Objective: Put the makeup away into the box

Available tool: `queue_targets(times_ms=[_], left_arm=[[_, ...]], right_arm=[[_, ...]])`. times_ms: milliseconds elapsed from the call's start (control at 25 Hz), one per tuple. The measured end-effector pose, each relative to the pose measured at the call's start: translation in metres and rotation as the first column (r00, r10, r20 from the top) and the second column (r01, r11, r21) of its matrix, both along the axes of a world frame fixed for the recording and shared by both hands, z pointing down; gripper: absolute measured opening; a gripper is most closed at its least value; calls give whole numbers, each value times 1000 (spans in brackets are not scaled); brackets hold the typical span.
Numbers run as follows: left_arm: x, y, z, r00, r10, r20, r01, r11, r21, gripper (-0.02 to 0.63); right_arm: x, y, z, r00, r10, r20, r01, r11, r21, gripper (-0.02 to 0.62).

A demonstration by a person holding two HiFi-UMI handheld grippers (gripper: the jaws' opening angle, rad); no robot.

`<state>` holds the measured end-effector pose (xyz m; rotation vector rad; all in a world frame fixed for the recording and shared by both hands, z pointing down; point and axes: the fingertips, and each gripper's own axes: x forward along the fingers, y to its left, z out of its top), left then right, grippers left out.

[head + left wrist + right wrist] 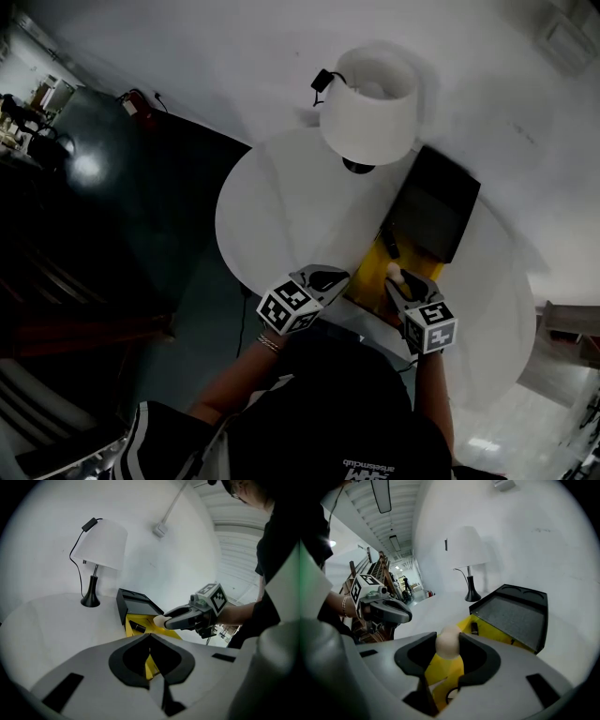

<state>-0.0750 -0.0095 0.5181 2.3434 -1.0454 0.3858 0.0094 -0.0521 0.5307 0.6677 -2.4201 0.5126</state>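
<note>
Round white worktop [281, 206] against a white wall; dark floor [169, 206] to its left. A white-shaded lamp [370, 108] on a black base stands just beside the open box [429, 202], which has a raised black lid and a yellow inside. Right gripper [397, 281] over the box's near end, jaws wide, clamped on a cream egg-shaped makeup sponge [448, 643]. Left gripper [330, 278] fully closed, empty, near the box. White print on the person's dark shirt [328, 412]: too small to read.

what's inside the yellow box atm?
One dark slim stick lies near the black lid. The right gripper, holding a pale sponge over the box, covers the rest of the inside.
</note>
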Motion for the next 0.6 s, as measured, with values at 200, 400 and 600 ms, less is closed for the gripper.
queue_targets(times_ms=[200, 400, 600], left_arm=[[-8, 5, 3, 999, -37, 8, 37, 999, -10, 17], [-9, 6, 4, 998, -59, 9, 59, 998, -16, 17], [-8, 8, 7, 998, -70, 8, 70, 997, -21, 17]], right_arm=[[-8, 9, 13, 998, -68, -17, 67, 997, -38, 167], [-18, 26, 28, 987, -156, -26, 153, 982, -108, 169], [-25, 41, 44, 965, -243, -97, 228, 962, -148, 172]])
